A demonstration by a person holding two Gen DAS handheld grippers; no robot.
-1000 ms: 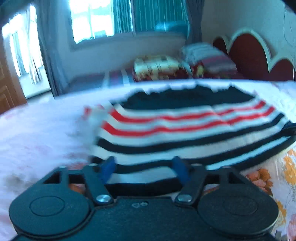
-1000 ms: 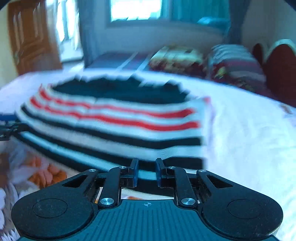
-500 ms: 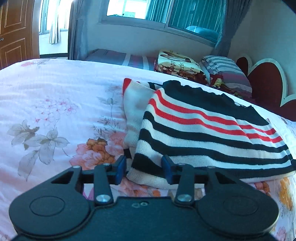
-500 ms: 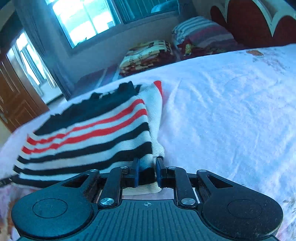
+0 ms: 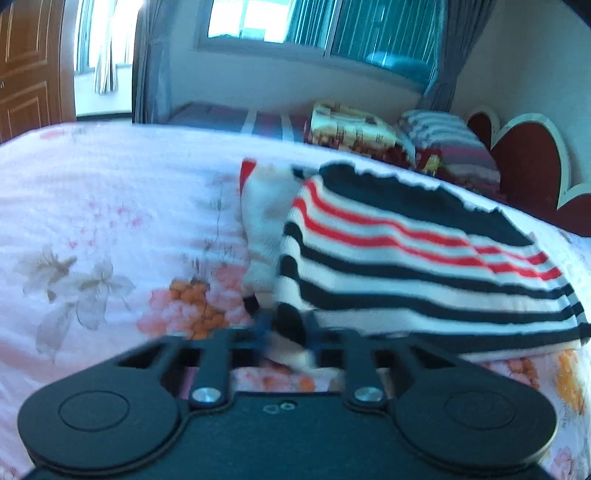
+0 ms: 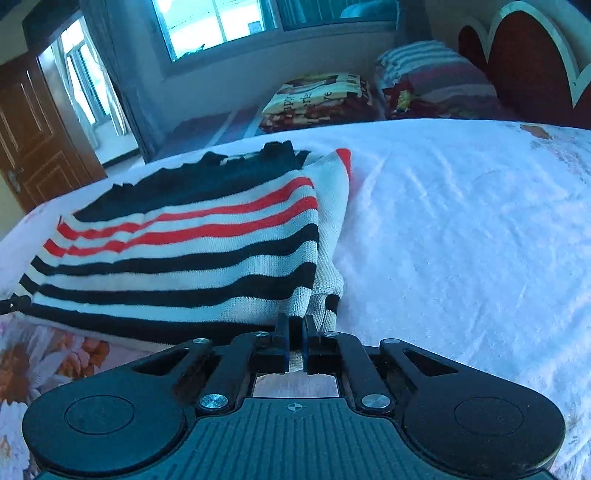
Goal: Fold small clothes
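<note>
Your right hand-held gripper [image 6: 294, 345] has its two fingers drawn in to a narrow gap, and the near right corner of the knitted sweater with black, white and red stripes [image 6: 192, 251] is pinched between them; cream knit shows in the slot between the blue-edged pads. From this side the sweater lies folded on the bed with the pale pink floral sheet [image 6: 461, 229], its solid black band at the far end, the red stripes in the middle, and the black and white stripes running toward you. A plain cream layer with a red tip peeks out along its right edge.

Your left hand-held gripper [image 5: 286, 341] sits at the opposite near corner of the same sweater [image 5: 406, 258]. Its fingers stand narrowly apart with a fold of black and cream knit between them, but that part of the view is smeared, so you cannot tell whether the pads are actually clamping the cloth. Here the cream layer with the red tip lies along the sweater's left edge, on the flowered bed sheet [image 5: 110, 221].

Beyond the bed, a folded printed blanket [image 6: 317, 98] and a striped pillow [image 6: 432, 74] rest near the dark red scalloped headboard [image 6: 528, 59], under a window [image 6: 221, 22] with grey curtains. A brown wooden door [image 6: 33, 147] stands to the left.
</note>
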